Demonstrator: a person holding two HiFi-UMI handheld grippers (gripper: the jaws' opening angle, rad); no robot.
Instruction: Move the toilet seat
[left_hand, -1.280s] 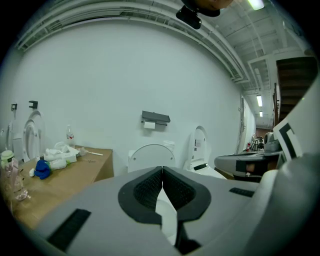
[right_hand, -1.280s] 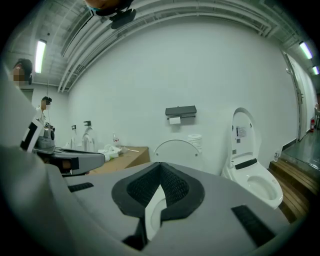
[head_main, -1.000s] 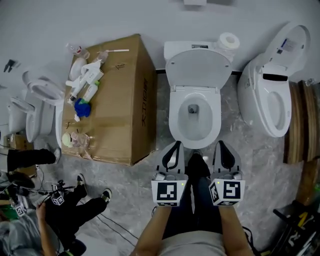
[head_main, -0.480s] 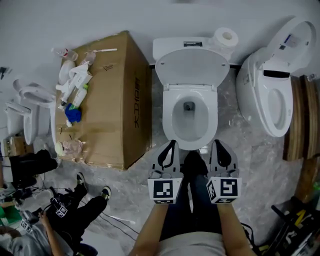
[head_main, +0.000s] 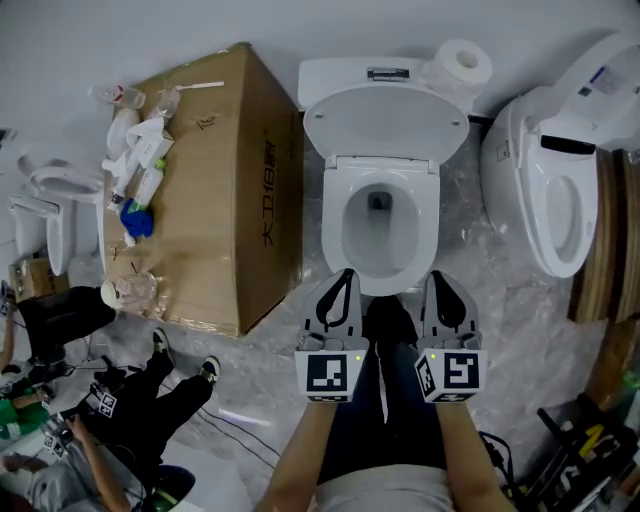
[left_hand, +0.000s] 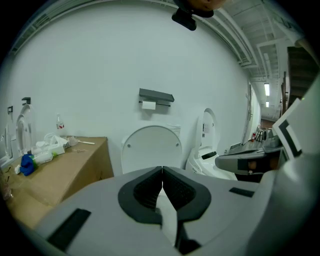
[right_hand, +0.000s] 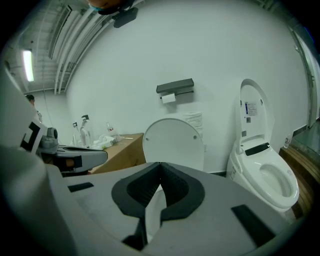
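Toilet seat (head_main: 334, 225) looks flat on the bowl of the middle toilet, ring down. Its long axis runs from the hinge at the wall straight toward me, front end pointing at the 2 grippers. Lid (head_main: 385, 125) stands upright against the tank (head_main: 340, 72).

Left gripper (head_main: 344, 274) and right gripper (head_main: 436, 276) sit side by side at the seat's front edge, 1 on each side of its nose. In the head view the tips overlap the rim; I can't tell if they touch it. Both pairs of jaws are clenched on nothing, pads together. From the gripper views I only get the raised lid above the jaws; the seat itself is hidden below them.

Further out:
- toilet roll (head_main: 465, 62) on the tank's right end
- cardboard box (head_main: 225, 190) just left of the toilet, with bottles (head_main: 140, 165) on its far side
- second toilet (head_main: 555, 200) to the right, lid up
- person (head_main: 140, 410) sitting on the floor at lower left
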